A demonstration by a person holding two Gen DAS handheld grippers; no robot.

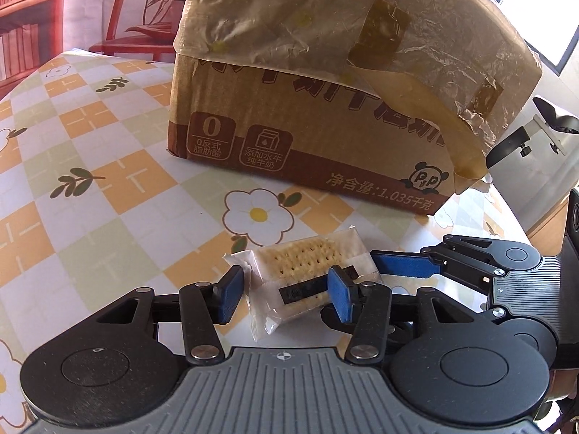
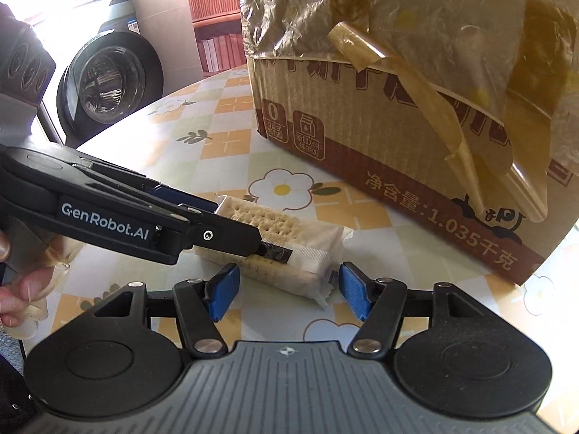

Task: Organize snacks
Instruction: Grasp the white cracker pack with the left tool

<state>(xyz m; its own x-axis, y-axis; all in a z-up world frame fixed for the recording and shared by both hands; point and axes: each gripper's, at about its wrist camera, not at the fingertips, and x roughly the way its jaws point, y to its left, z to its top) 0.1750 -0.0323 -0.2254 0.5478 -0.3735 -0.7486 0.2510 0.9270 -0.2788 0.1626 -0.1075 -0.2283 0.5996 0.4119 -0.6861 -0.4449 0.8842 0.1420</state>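
Note:
A clear packet of crackers (image 1: 300, 271) with a black label lies just above the flowered tablecloth (image 1: 108, 188), in front of a taped cardboard box (image 1: 307, 137). My left gripper (image 1: 286, 294) is shut across the packet's width, both blue pads against its sides. In the right wrist view the same packet (image 2: 289, 253) runs diagonally, and the left gripper (image 2: 253, 238) reaches over it from the left. My right gripper (image 2: 288, 292) stands open around the packet's near crimped end, its pads close to the wrapper but not pressing. One right finger (image 1: 401, 267) shows by the packet's right end.
The cardboard box (image 2: 380, 137), wrapped in crinkled tape and film, stands close behind the packet. A washing machine (image 2: 108, 86) is beyond the table's left edge. A person's hand (image 2: 18, 289) holds the left gripper. A red chair (image 1: 126, 36) stands behind the table.

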